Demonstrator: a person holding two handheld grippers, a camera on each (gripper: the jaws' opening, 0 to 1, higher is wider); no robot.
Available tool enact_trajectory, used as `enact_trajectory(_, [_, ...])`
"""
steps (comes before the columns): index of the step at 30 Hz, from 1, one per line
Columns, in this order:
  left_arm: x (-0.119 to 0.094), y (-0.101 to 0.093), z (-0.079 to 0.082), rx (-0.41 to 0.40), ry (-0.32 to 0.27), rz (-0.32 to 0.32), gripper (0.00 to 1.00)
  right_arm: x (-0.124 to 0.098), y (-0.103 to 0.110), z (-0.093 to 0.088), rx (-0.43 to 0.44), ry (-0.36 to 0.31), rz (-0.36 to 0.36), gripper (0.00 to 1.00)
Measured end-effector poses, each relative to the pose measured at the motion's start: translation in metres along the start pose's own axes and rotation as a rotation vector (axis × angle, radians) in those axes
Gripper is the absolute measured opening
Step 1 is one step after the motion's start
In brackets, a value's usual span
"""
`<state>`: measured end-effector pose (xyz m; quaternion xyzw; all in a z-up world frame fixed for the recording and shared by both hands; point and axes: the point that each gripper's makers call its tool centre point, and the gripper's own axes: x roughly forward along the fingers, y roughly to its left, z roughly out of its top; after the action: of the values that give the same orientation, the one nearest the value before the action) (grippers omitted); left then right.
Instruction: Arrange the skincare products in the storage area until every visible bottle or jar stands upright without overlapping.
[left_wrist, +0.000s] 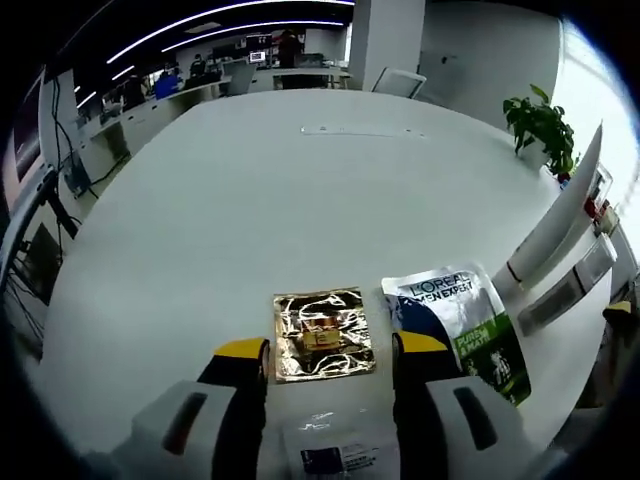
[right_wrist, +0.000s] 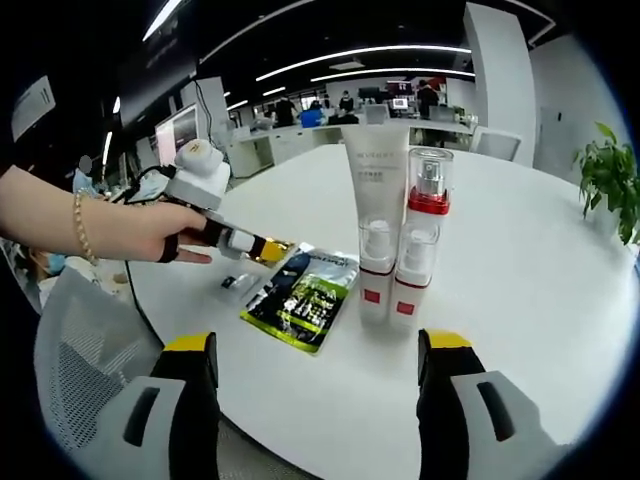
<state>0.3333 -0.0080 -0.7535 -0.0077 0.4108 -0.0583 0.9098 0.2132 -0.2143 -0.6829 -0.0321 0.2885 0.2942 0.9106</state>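
Both grippers (left_wrist: 332, 352) (right_wrist: 318, 350) hang released, the left over a gold sachet (left_wrist: 322, 334) beside the green one (left_wrist: 462, 325), bottles (right_wrist: 397, 240) perhaps touching.

This is an open-plan office. Rows of desks (left_wrist: 150, 105) with monitors (right_wrist: 178, 128) stretch under long ceiling light strips (right_wrist: 365, 50) (people sit working there). A potted plant (left_wrist: 542, 125) stands beside the big white table (left_wrist: 300, 190).

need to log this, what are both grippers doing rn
Left gripper: open, holding nothing, jaws either side of a gold foil sachet.
Right gripper: open, holding nothing.
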Motion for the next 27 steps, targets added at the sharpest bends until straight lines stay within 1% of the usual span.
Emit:
enact_trajectory(2, [0.002, 0.002, -0.001, -0.001, 0.002, -0.004, 0.51, 0.000, 0.000, 0.000, -0.001, -0.001, -0.001, 0.82])
enact_trajectory(9, [-0.010, 0.005, -0.002, 0.021, -0.004, -0.023, 0.56, 0.000, 0.001, 0.001, -0.017, -0.005, -0.001, 0.82])
enact_trajectory(11, [-0.014, 0.004, -0.003, 0.016, -0.004, -0.035, 0.59, 0.000, 0.001, 0.001, -0.021, -0.006, 0.000, 0.82])
enact_trajectory(15, [-0.020, 0.010, -0.004, 0.012, -0.011, -0.046, 0.68, -0.001, 0.002, 0.002, -0.031, -0.009, 0.002, 0.83])
enact_trajectory(17, [-0.027, 0.014, -0.006, 0.010, -0.016, -0.046, 0.68, -0.002, 0.003, 0.003, -0.034, -0.009, 0.004, 0.83])
enact_trajectory(20, [-0.039, 0.019, -0.014, -0.005, -0.004, -0.060, 0.69, -0.002, 0.005, 0.004, -0.043, -0.009, 0.008, 0.83])
enact_trajectory(23, [-0.044, 0.028, -0.018, -0.006, -0.007, -0.068, 0.74, -0.001, 0.005, 0.005, -0.053, -0.011, 0.011, 0.84])
enact_trajectory(24, [-0.049, 0.033, -0.021, -0.006, -0.005, -0.066, 0.74, -0.002, 0.005, 0.005, -0.057, -0.015, 0.007, 0.86])
enact_trajectory(26, [-0.058, 0.034, -0.025, -0.001, -0.001, -0.072, 0.76, -0.003, 0.004, 0.007, -0.052, -0.024, 0.002, 0.87])
enact_trajectory(27, [-0.064, 0.036, -0.030, -0.001, 0.003, -0.079, 0.78, -0.003, 0.003, 0.007, -0.047, -0.026, 0.000, 0.87])
